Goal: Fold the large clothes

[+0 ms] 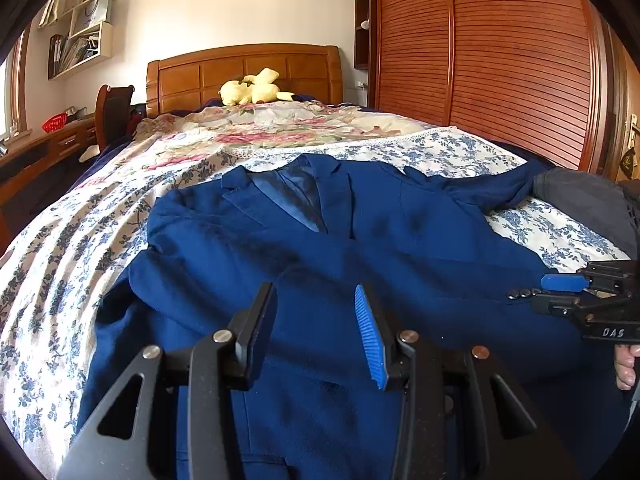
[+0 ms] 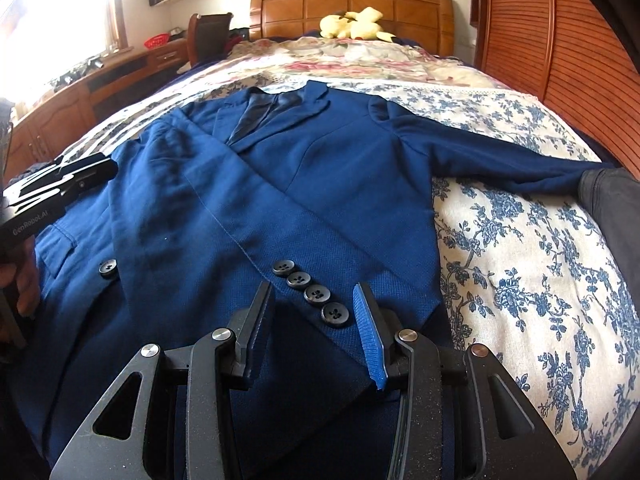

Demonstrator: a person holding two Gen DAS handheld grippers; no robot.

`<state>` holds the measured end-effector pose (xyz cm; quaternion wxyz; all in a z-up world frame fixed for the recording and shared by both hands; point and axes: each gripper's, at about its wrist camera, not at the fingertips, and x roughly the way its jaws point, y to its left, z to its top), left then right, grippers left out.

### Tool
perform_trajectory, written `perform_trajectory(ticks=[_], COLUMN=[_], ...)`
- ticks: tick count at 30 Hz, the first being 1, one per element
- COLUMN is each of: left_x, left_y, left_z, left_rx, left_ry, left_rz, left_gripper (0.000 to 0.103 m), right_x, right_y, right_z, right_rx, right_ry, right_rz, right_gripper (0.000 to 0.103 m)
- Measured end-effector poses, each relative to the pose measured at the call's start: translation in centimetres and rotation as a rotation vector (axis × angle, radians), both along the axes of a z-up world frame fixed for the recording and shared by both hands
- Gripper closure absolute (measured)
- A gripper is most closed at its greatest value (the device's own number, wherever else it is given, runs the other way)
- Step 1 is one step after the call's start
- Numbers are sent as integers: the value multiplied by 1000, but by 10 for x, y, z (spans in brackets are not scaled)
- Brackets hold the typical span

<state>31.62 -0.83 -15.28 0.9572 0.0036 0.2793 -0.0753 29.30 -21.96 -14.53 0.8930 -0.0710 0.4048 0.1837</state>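
A dark blue suit jacket (image 1: 360,248) lies front up on the flowered bedspread (image 2: 520,264), collar toward the headboard. One sleeve is folded across its front, and that sleeve's cuff with several black buttons (image 2: 316,294) lies just under my right gripper (image 2: 313,292). This gripper is open, its fingers either side of the buttons, pads not pressing. The other sleeve (image 2: 500,160) stretches out to the right. My left gripper (image 1: 314,292) hovers open over the jacket's lower left side with only flat cloth beneath it. Each view catches the other gripper at its edge: left gripper (image 2: 106,166), right gripper (image 1: 538,293).
A yellow plush toy (image 1: 252,88) sits by the wooden headboard (image 1: 240,72). Slatted wardrobe doors (image 1: 500,60) run along the right of the bed. A desk (image 2: 100,84) and chair (image 2: 208,36) stand on the left. A dark grey cloth (image 2: 608,200) lies at the bed's right edge.
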Motion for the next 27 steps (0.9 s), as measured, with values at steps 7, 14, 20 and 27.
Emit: perform_trajectory(ticks=[7, 14, 20, 27], left_x=[-1, -6, -7, -7], left_y=[-4, -9, -9, -11], left_z=[-2, 0, 1, 1], left_rx=[19, 37, 36, 39], left_ry=[-5, -26, -28, -23], left_rz=[-8, -31, -33, -34], left_gripper=[64, 64, 64, 64], right_x=[4, 27, 77, 151], right_y=[-30, -80, -116, -141], right_z=[21, 55, 62, 36], right_rx=[109, 49, -5, -39], right_ry=[7, -31, -22, 34], right_rz=[-85, -213, -280, -368], right_gripper=[45, 40, 40, 40])
